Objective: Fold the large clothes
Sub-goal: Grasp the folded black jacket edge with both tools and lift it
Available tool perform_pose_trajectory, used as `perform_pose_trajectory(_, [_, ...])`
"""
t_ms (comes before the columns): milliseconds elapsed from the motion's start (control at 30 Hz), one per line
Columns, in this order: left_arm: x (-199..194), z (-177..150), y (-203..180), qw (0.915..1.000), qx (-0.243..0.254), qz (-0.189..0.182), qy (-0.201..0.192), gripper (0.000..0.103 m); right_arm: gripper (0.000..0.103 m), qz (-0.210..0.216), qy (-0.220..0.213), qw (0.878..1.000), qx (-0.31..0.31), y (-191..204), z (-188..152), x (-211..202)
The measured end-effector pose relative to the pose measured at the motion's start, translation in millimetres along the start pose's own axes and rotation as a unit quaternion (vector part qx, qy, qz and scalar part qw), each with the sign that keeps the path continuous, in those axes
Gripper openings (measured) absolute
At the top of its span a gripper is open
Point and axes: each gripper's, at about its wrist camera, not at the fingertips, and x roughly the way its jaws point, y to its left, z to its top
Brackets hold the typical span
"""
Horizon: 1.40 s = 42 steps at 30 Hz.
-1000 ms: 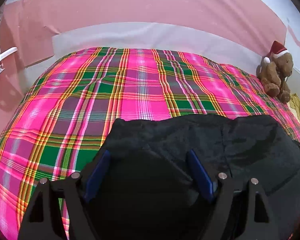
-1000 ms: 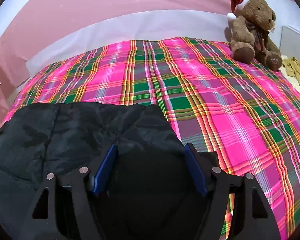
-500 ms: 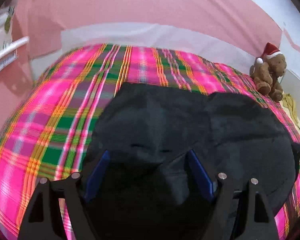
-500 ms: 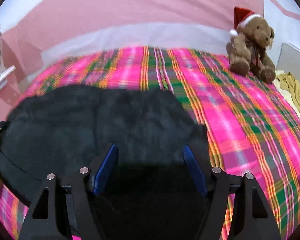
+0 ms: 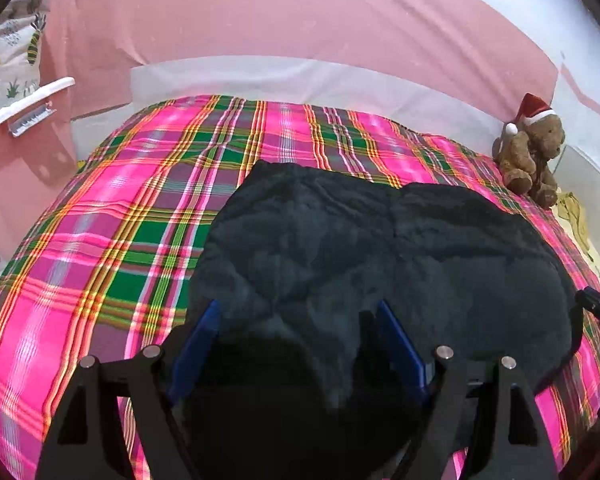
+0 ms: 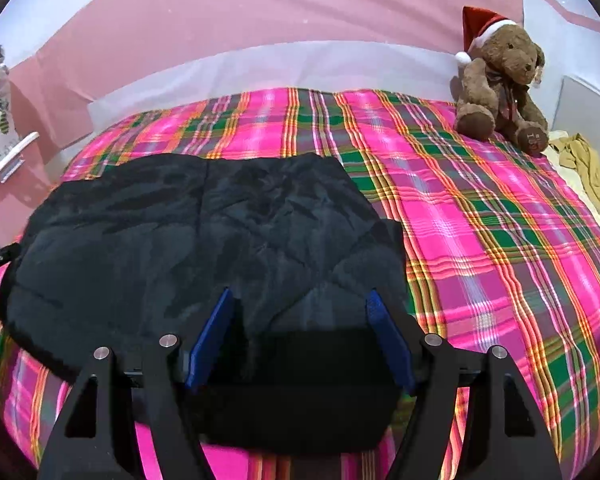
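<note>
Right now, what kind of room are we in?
Most likely a bedroom: a plaid bedspread covers a bed, a teddy bear in a Santa hat sits at its far corner, and a dark garment lies spread on it.

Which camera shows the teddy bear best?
The right wrist view: the teddy bear sits large and whole there. In the left wrist view it is small, at the right edge.

Surface: bed [image 6: 500, 240] covered with a pink, green and yellow plaid spread.
On it, near edge: black quilted garment [image 6: 188, 232], spread flat.
On it, far right corner: brown teddy bear [image 6: 500, 84] in a red Santa hat, sitting upright.
</note>
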Motion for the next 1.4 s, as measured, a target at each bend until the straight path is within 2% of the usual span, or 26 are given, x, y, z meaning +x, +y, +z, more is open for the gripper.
perform_pose_trajectory(100, [2, -14, 4, 0.9999, 0.001, 0.007, 0.009, 0.082, 0.07, 0.006, 0.002, 1.0, 0.007, -3, -14, -7])
perform_pose_trajectory(200, [16, -23, 15, 0.9993, -0.022, 0.003, 0.029, 0.082, 0.064, 0.002, 0.03, 0.999, 0.011, -8, -27, 8])
perform_pose_trajectory(300, [19, -24, 17, 0.9991, -0.033, 0.002, 0.028, 0.082, 0.064, 0.003, 0.035, 0.999, 0.018, -12, -31, 18])
perform_pose_trajectory(600, [-10, -19, -1, 0.9993, -0.002, 0.032, 0.02, 0.082, 0.064, 0.001, 0.017, 1.0, 0.024, -10, -24, -3])
perform_pose_trajectory(800, [-24, -8, -15, 0.9997, 0.008, 0.024, 0.004, 0.082, 0.064, 0.011, 0.003, 1.0, 0.022, -3, -17, -13])
perform_pose_trajectory(1200, [-11, -2, -16, 0.9997, 0.006, 0.021, 0.009, 0.082, 0.064, 0.004, 0.003, 1.0, 0.021, -7, -12, -8])
perform_pose_trajectory(1400, [5, 16, -10, 0.9999, 0.007, 0.008, 0.005, 0.082, 0.064, 0.002, 0.0, 1.0, 0.016, -8, -1, 3])
